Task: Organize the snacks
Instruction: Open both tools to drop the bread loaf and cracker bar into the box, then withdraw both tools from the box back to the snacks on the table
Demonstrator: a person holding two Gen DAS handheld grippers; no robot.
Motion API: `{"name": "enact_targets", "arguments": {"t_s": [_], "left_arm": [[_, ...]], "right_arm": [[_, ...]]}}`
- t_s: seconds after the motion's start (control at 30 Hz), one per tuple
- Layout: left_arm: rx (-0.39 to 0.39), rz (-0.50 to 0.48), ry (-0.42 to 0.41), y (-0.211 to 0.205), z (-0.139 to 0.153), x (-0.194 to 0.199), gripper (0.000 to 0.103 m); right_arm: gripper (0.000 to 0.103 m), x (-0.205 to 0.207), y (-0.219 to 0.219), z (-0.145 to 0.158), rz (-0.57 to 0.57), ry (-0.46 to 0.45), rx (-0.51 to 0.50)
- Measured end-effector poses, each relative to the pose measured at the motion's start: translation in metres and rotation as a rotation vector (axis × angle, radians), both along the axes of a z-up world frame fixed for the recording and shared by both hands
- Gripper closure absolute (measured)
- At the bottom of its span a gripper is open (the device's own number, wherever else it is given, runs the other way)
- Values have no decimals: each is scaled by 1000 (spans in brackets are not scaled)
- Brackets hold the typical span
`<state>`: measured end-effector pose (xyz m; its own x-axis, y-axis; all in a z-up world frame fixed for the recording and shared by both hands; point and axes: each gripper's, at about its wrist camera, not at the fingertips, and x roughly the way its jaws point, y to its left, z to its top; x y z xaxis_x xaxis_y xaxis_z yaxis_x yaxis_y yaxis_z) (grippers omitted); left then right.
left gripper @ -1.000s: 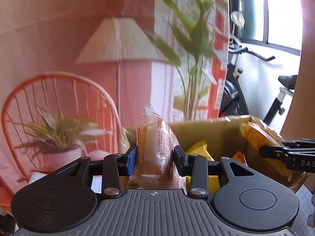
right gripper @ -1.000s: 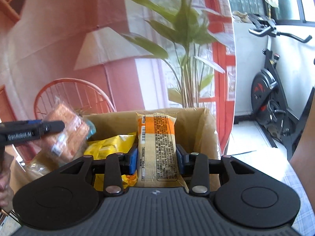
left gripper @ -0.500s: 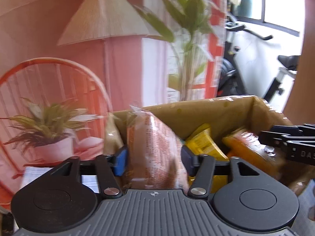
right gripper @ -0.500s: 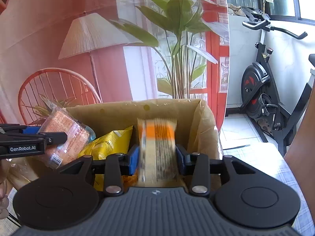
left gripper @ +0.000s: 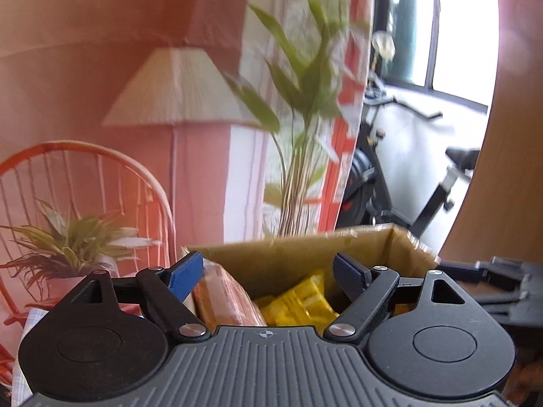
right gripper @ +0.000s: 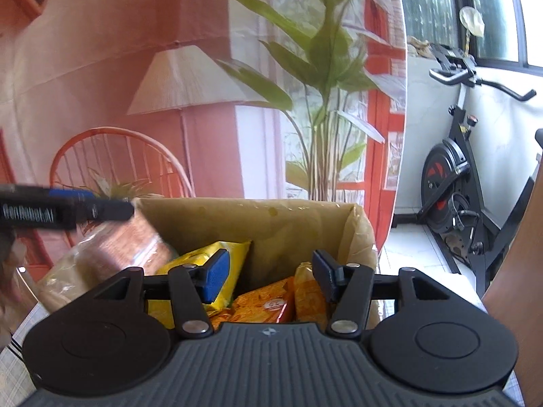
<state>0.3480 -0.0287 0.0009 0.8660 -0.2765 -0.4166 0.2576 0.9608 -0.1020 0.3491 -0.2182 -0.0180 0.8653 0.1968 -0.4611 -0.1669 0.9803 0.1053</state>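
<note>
Snacks in cardboard box: one yellow bag, two orange packs.

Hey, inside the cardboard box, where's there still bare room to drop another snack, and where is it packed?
In the right wrist view, the cardboard box looks free along its back wall, behind the yellow bag. The front is crowded: orange packets lie between the open right gripper fingers, and a reddish-brown pack fills the left side by the open left gripper.
</note>
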Motion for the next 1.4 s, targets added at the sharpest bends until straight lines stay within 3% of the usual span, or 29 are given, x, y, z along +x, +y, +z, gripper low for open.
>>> {"name": "enact_targets", "arguments": {"t_s": [0.23,0.43,0.53,0.63,0.83,1.07,1.23,1.4], "left_arm": [[-71,-31,-36,24,9,-46,16],[5,-53,-37,51,-3,-84,16],[95,-2,-58,59,-16,-103,16],[124,36,-20,69,-33,-116,16],[49,46,69,92,-72,-131,16],[134,15,112,84,-120,-146,16],[92,-15,162,83,-145,-148,17],[64,-33,192,82,-162,-152,18]], "right_arm": [[46,-37,13,5,39,-59,47],[45,-72,25,3,76,-90,85],[45,-89,28,-2,93,-101,94],[45,-101,33,-12,95,-92,100],[45,-119,46,-46,115,-23,114],[46,-141,66,-109,175,121,60],[46,-154,76,-148,213,213,27],[46,-161,84,-164,245,261,0]]}}
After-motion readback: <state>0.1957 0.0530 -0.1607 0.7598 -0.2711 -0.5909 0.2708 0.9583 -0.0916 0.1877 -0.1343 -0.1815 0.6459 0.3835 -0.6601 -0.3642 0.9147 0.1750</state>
